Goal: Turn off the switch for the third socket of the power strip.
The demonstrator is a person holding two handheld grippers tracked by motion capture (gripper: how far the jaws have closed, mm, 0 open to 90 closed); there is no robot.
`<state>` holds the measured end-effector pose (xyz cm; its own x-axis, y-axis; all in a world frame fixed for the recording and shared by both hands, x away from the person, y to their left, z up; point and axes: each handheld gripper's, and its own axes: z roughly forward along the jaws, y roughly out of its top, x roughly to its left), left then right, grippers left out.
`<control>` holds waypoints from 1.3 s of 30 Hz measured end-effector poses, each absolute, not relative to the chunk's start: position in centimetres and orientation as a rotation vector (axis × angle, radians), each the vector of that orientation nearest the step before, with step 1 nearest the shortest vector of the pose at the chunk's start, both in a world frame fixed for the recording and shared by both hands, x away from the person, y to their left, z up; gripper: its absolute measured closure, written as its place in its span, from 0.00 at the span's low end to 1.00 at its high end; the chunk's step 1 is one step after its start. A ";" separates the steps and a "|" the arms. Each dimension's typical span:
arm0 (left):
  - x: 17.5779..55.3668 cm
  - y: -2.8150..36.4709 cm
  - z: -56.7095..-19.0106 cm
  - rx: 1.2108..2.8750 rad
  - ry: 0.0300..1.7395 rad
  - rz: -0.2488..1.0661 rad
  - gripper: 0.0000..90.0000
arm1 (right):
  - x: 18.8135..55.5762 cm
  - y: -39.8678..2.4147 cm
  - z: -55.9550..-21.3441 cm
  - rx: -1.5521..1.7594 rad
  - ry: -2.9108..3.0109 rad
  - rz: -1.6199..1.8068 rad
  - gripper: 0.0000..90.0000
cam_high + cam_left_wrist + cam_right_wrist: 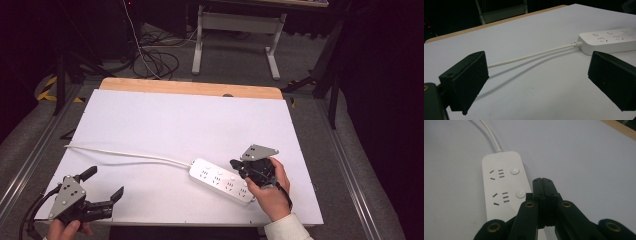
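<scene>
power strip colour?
White, as is its cord; the power strip shows best in the right gripper view.

High overhead view; two close gripper views sharing the power strip [223,179].

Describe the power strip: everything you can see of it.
The power strip is a white, glossy, plastic-looking bar with rounded corners, lying flat and slanted on the white table. Each socket group has a round white button beside it; no plug is in any socket that shows. A white cord leaves its left end and runs left across the table. The right gripper, jaws shut and empty, is above its right part; contact cannot be told.
</scene>
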<state>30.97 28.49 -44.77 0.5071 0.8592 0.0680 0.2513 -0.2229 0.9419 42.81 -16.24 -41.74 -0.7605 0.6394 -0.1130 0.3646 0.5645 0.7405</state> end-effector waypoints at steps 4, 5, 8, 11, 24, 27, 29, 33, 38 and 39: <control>31.0 28.5 -44.8 1.745 0.941 0.757 0.04 | 43.0 -16.2 -41.8 0.834 2.481 0.961 1.00; 31.0 28.5 -44.8 1.746 0.940 0.756 0.04 | 43.1 -16.2 -41.9 0.842 2.492 0.954 1.00; 31.0 28.5 -44.8 1.746 0.941 0.756 0.04 | 43.2 -16.1 -42.0 0.857 2.522 0.929 1.00; 31.0 28.5 -44.8 1.749 0.941 0.755 0.04 | 43.4 -15.9 -42.3 0.855 2.566 0.892 1.00; 31.0 28.5 -44.8 1.746 0.940 0.753 0.04 | 43.6 -15.2 -43.0 0.847 2.626 0.816 1.00; 31.0 28.5 -44.8 1.746 0.940 0.753 0.04 | 43.7 -15.1 -43.2 0.848 2.644 0.809 1.00; 31.0 28.5 -44.8 1.746 0.940 0.752 0.04 | 43.7 -15.1 -43.3 0.851 2.655 0.802 1.00; 31.0 28.5 -44.8 1.747 0.939 0.752 0.04 | 43.8 -15.1 -43.5 0.861 2.671 0.785 1.00; 31.0 28.5 -44.8 1.748 0.939 0.752 0.04 | 43.9 -15.1 -43.6 0.877 2.681 0.771 1.00; 31.0 28.5 -44.8 1.748 0.938 0.752 0.04 | 43.9 -15.0 -43.7 0.878 2.684 0.770 1.00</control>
<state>31.00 28.48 -44.78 0.5106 0.8572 0.0678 0.2530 -0.2252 0.9409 43.93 -15.03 -43.66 -0.7992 0.5997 -0.0393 0.4878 0.6855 0.5405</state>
